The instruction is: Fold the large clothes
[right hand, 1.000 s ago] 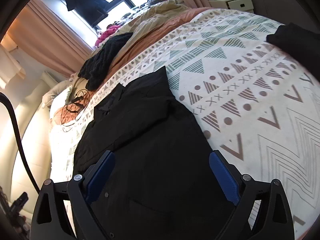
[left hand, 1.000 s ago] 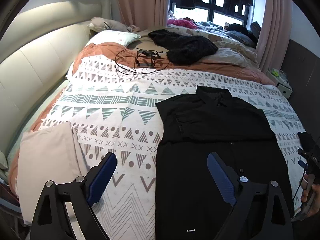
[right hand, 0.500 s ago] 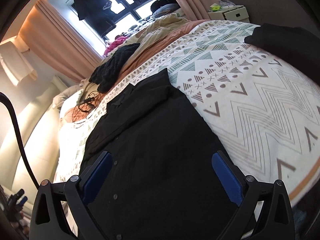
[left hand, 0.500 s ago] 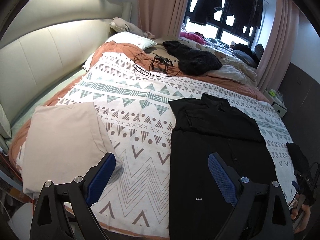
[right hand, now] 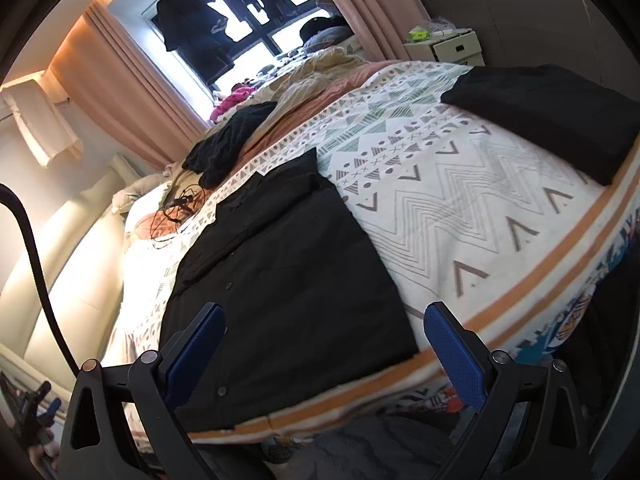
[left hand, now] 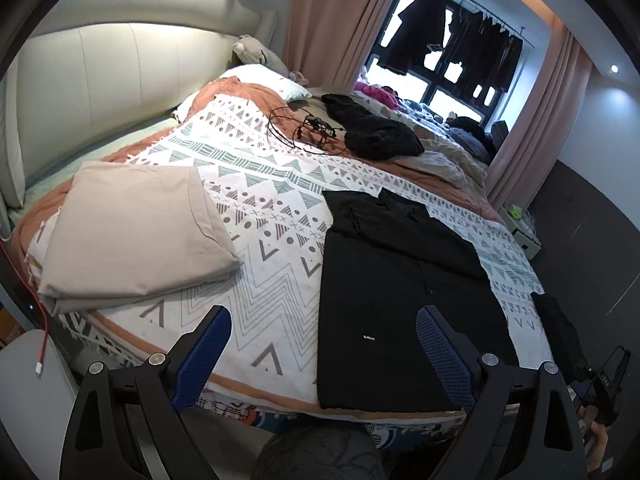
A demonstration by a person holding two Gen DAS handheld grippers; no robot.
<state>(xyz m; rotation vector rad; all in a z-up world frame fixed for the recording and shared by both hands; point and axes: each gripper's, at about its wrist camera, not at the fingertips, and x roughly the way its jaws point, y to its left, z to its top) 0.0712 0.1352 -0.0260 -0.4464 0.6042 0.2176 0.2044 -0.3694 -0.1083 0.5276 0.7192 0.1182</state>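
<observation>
A: On the patterned bedspread [left hand: 280, 240], toward five o'clock of the left wrist view, one black shirt [left hand: 392, 304] is lying flat, sleeves tucked across its chest, hem reaching the near edge of the bed.

B: Grippers?

A: Two. Left gripper [left hand: 324, 344] is hovering wide open off the bed's edge, carrying nothing. Right gripper [right hand: 324, 340] is doing likewise, jaws spread, nothing between them.

B: Other stock?

A: One folded beige cloth [left hand: 132, 236] is sitting at nine o'clock. One folded black garment [right hand: 552, 116] is resting at two o'clock of the right wrist view. One crumpled black knit [left hand: 372, 128] is lying at twelve o'clock, with one tangle of cables [left hand: 308, 128] just beside it. One red cord [left hand: 36, 320] is dangling at eight o'clock.

B: Risks?

A: Judging only: the hem is overhanging slightly, so a one-sided pinch is likely dragging the shirt off the bed. Black fabric is hiding its layers, so a jaw is likely catching one ply and undoing the tucked sleeves. Uneven lifting is skewing the fold.
</observation>
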